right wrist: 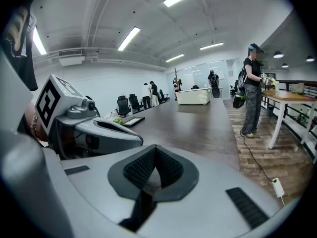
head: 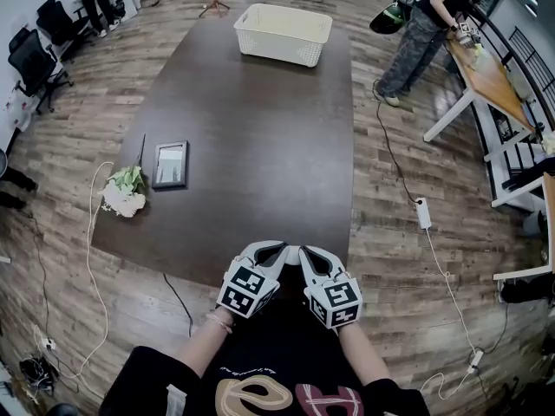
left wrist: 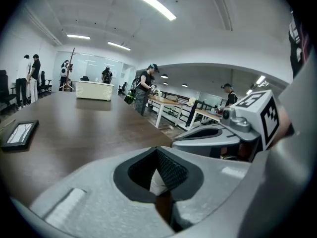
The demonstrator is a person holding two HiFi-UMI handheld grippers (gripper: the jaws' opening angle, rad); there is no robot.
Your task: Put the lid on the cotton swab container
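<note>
From the head view, your left tongs [head: 270, 251] and right tongs [head: 310, 256] sit side by side at the tabletop [head: 260, 146] edge farthest from the white basket [head: 284, 33], tips nearly touching each other. The basket stands at the opposite end of the dark surface. A picture frame [head: 170, 164] and a bunch of flowers [head: 126, 191] lie well short of the basket, off to its left side as you face it. Neither the cotton swab container nor its lid shows anywhere on the bare wood. Whether they lie inside the basket cannot be told from here.

In the left gripper view, your left tongs are pressed together with nothing between the pads. The basket shows small and far ahead [left wrist: 93, 89], and the right tongs lie just alongside.

In the right gripper view, your right tongs [right wrist: 153, 175] are likewise together and empty. The basket is again far down the tabletop [right wrist: 193, 96].

The task looks not yet begun: this reads as a rest pose before the first reach. Your next move probably calls for finding the container and lid, most likely toward the basket, then spreading one pair of tongs to take the lid while the other steadies the container.
</note>
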